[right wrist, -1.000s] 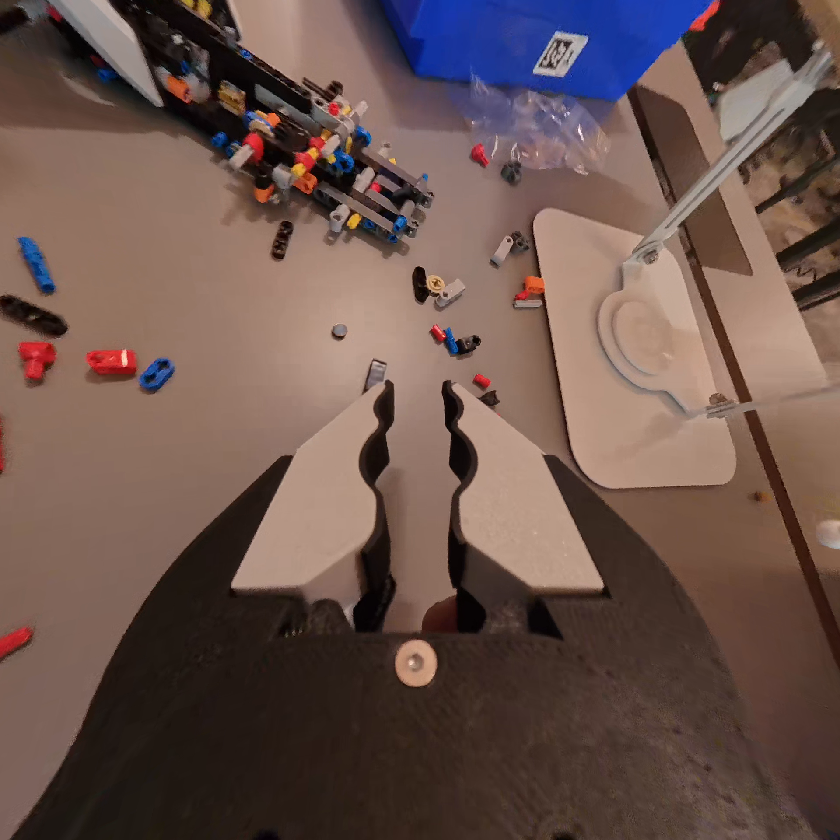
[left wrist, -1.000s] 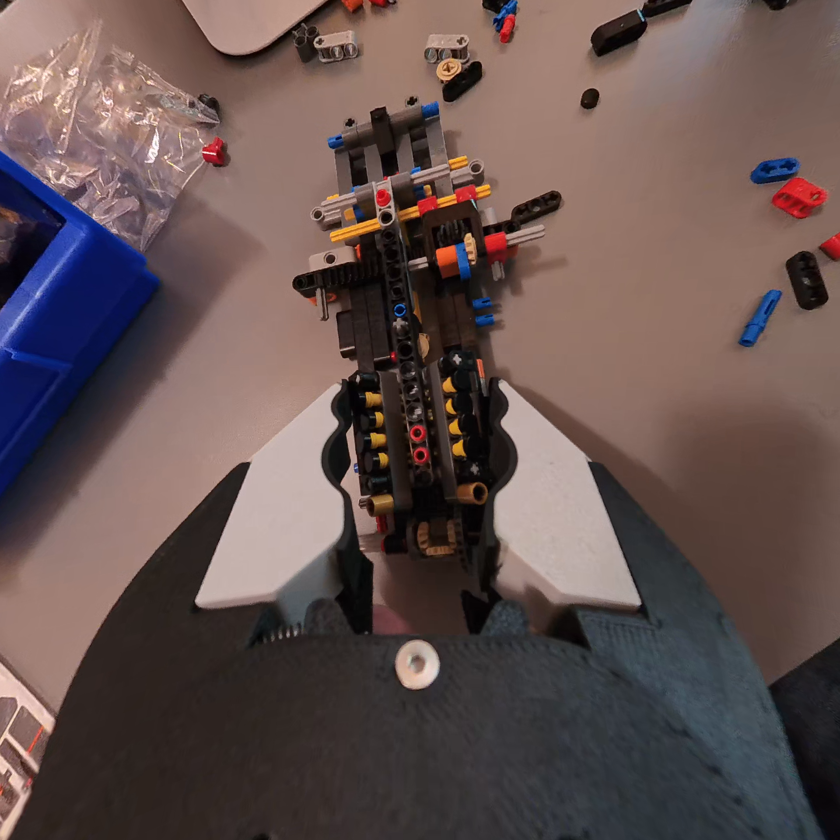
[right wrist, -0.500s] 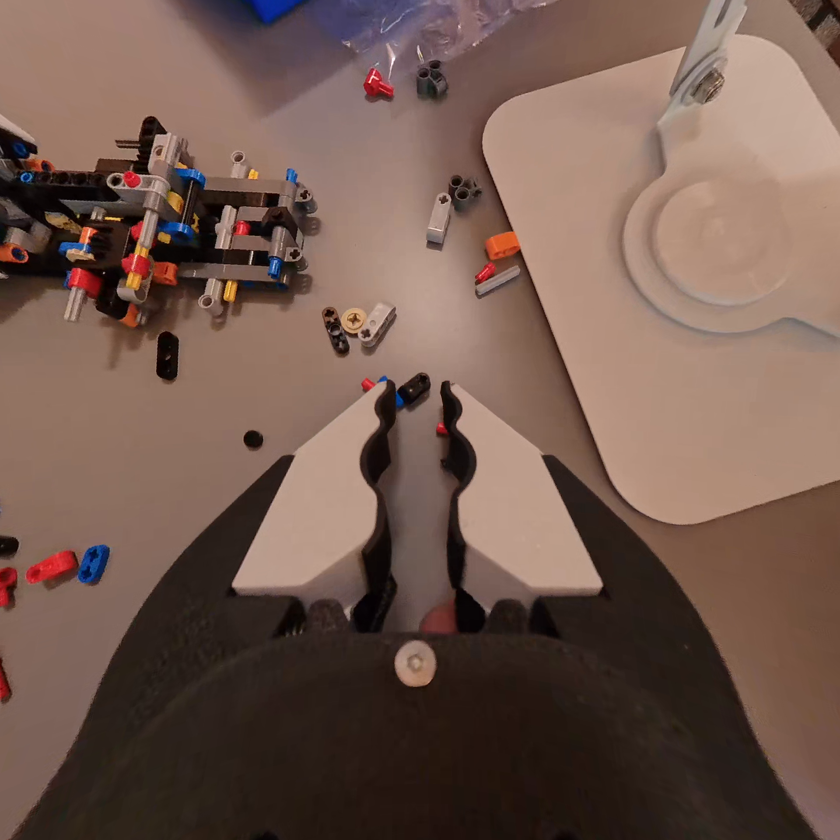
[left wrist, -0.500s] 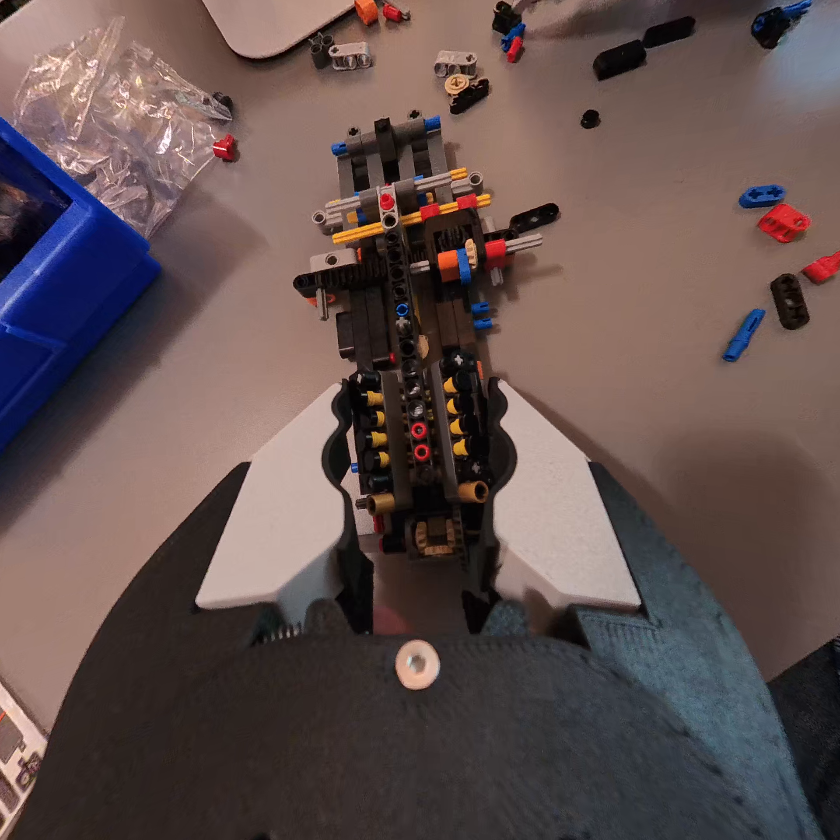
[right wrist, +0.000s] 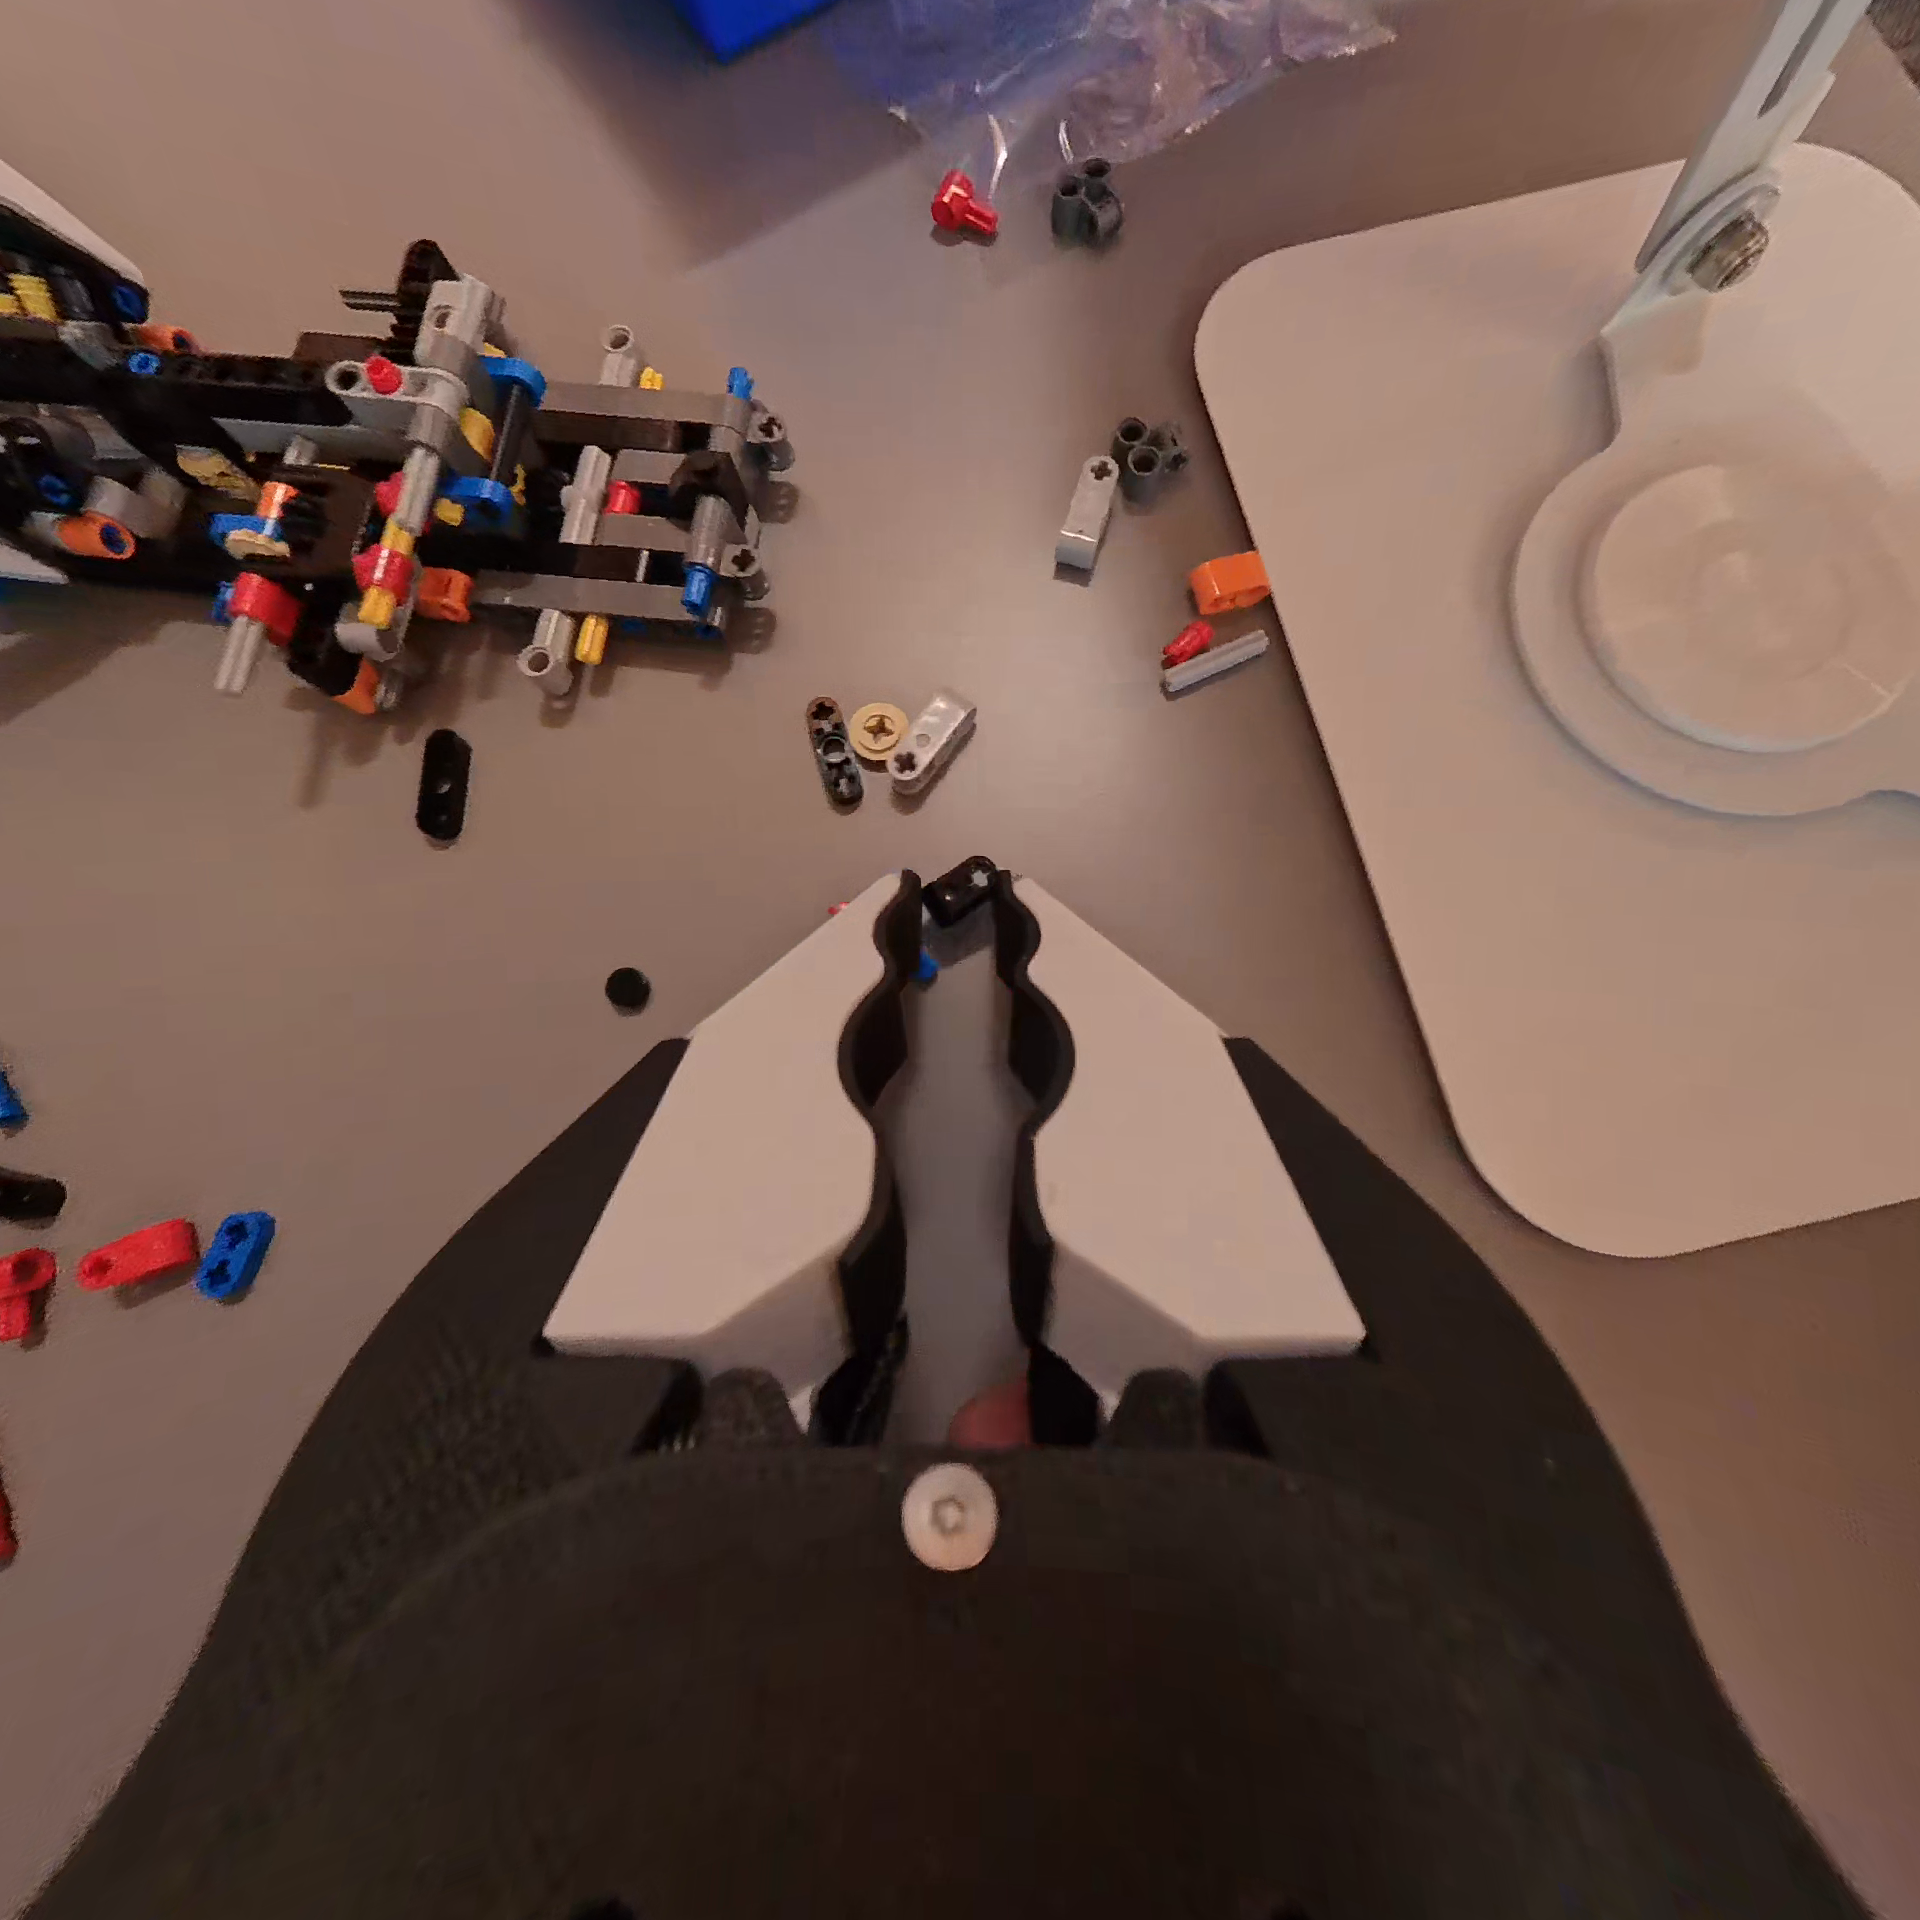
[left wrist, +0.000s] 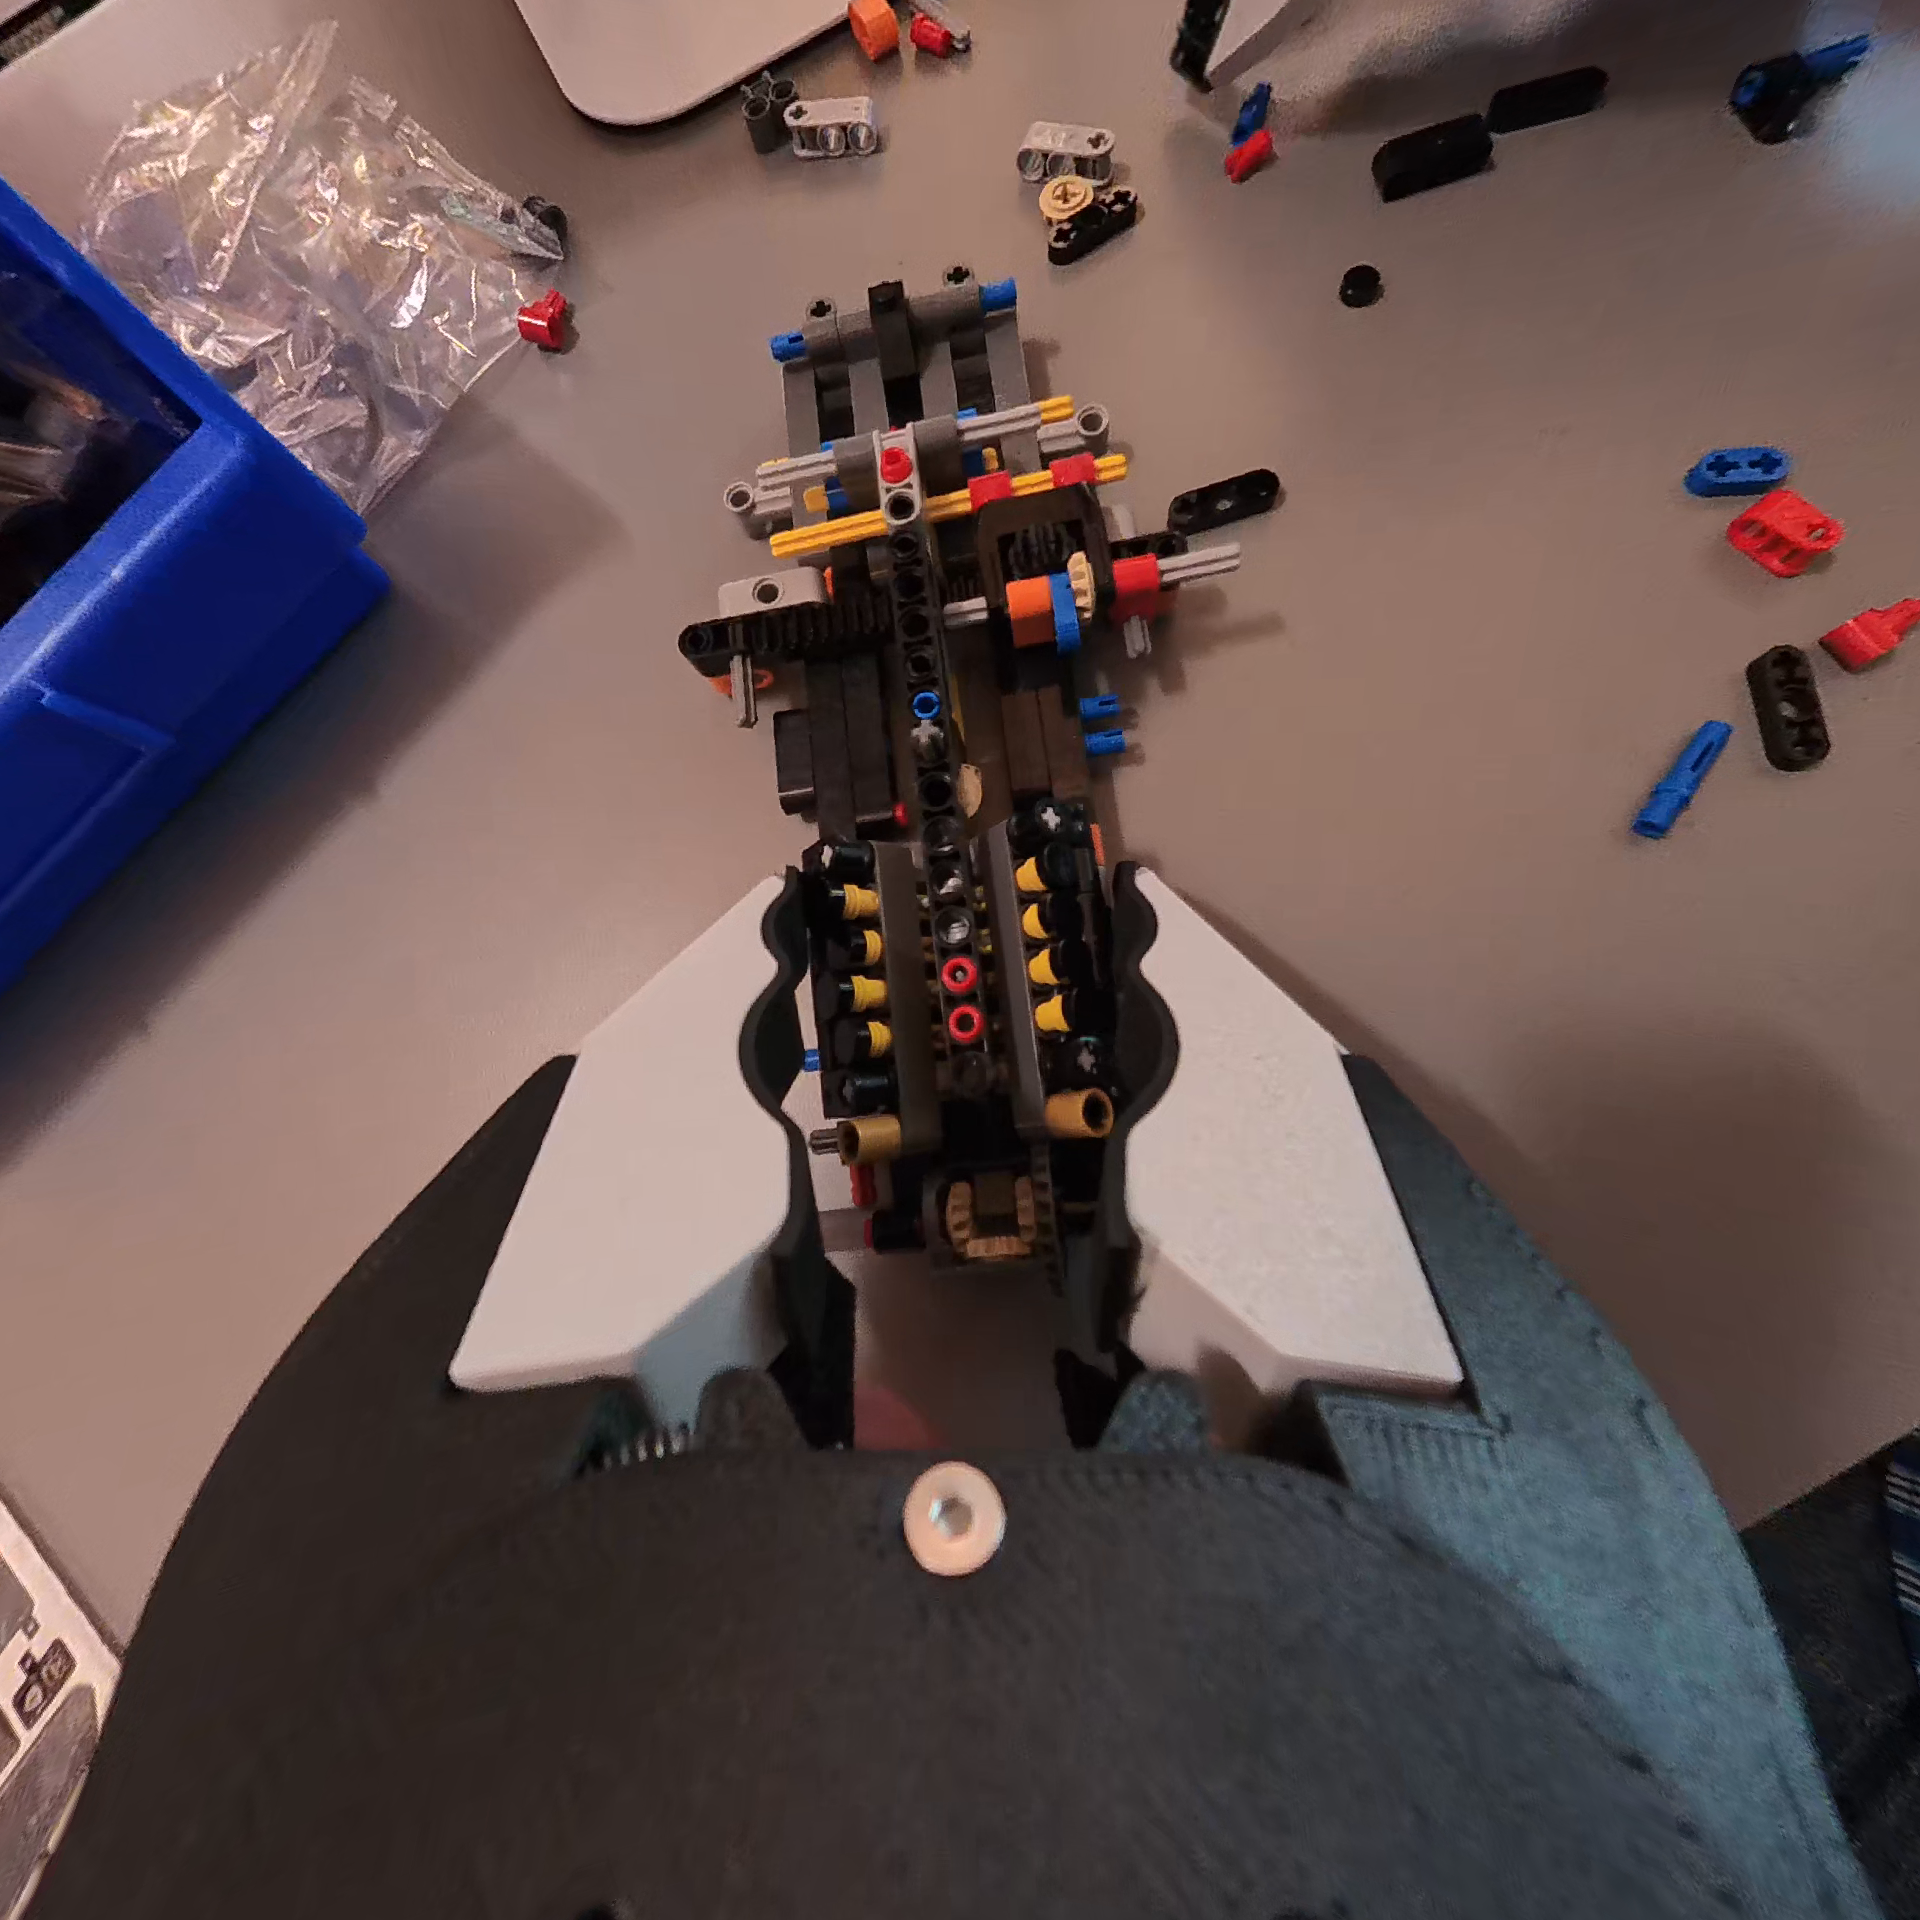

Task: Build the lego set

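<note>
The long black, grey and yellow lego model lies on the grey table, pointing away from me. My left gripper is shut on its near end, with one finger on each side. The model also shows in the right wrist view at the upper left. My right gripper is down at the table with its tips closed on a small black connector piece. A blue pin lies just under the fingers.
A blue bin and a crumpled plastic bag sit left of the model. A white stand base lies to the right. A tan gear with a black and a grey connector and other loose red, blue and black parts are scattered around. Some 20 cm of space lies between my two pairs of fingers.
My right gripper has moved forward and down to the small black piece and closed its fingers on it. My left gripper keeps its hold on the model, which has barely shifted.
</note>
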Tool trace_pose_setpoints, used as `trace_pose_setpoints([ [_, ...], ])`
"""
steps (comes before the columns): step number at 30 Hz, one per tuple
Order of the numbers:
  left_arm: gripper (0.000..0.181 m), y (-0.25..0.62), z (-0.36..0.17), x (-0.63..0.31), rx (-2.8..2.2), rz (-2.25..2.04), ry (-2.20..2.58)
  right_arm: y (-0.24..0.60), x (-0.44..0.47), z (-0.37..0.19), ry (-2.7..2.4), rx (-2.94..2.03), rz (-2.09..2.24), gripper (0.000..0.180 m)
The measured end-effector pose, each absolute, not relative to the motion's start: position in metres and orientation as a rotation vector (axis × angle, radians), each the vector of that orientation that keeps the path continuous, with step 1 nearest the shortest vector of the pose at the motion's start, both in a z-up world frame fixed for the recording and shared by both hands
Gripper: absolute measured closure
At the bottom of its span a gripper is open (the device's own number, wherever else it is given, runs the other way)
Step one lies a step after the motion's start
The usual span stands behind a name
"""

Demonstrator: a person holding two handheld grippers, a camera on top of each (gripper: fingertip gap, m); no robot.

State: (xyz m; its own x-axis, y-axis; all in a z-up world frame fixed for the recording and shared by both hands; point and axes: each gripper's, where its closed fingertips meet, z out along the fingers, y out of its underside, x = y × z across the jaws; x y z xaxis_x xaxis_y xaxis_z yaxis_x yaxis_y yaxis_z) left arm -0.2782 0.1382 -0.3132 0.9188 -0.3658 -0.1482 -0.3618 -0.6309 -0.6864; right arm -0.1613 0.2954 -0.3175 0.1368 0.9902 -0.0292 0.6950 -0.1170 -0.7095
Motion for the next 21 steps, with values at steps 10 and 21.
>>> trace_pose_setpoints([
  [10, 0.124, 0.132, -0.312, -0.276, -2.319, 0.002, 0.496, 0.225, -0.155, -0.295, -1.807, -1.643, 0.803, 0.169],
  [21, 0.124, 0.123, -0.312, -0.271, -2.332, 0.001, 0.478, 0.180, -0.148, -0.318, -1.957, -1.625, 0.842, 0.163],
])
